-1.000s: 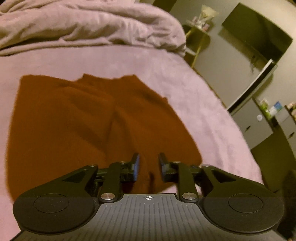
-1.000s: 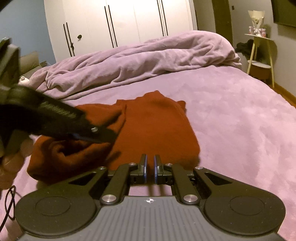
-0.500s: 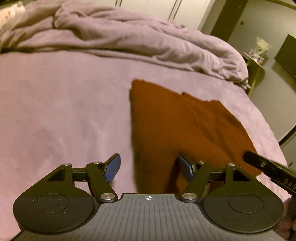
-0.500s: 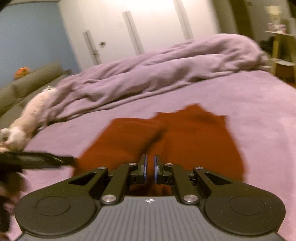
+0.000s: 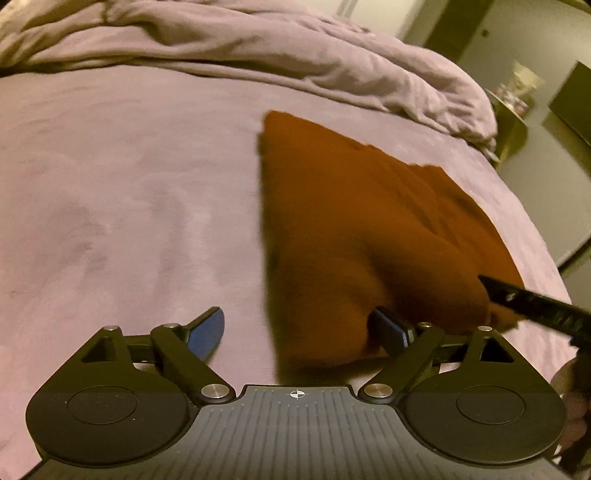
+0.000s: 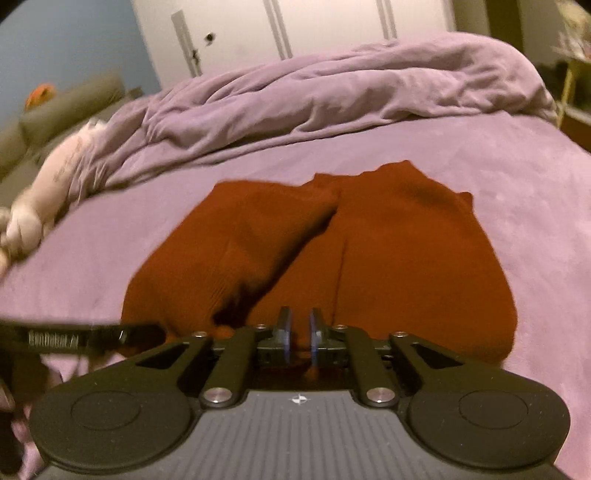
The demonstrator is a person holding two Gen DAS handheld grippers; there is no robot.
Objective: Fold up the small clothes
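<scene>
A small rust-brown garment (image 5: 354,229) lies folded in half on the purple bed (image 5: 129,177); in the right wrist view it (image 6: 388,251) fills the middle. My left gripper (image 5: 299,332) is wide open at the garment's near left corner, its right finger (image 5: 389,330) against the cloth, holding nothing. My right gripper (image 6: 298,336) has its jaws almost together over the garment's near edge, and a bit of cloth shows between the pads. Each gripper's tip shows in the other's view, the right one at the right edge (image 5: 532,302) and the left one at the left edge (image 6: 85,336).
A bunched purple duvet (image 6: 332,92) lies across the far side of the bed. A pale stuffed toy (image 6: 44,184) lies at the far left. White wardrobe doors (image 6: 295,29) stand behind. A small side table (image 5: 513,99) stands off the bed's right side.
The left gripper opened wide and swung from the garment's middle to its left corner. The garment now lies flatter. The right gripper stayed nearly shut and moved closer to the near edge.
</scene>
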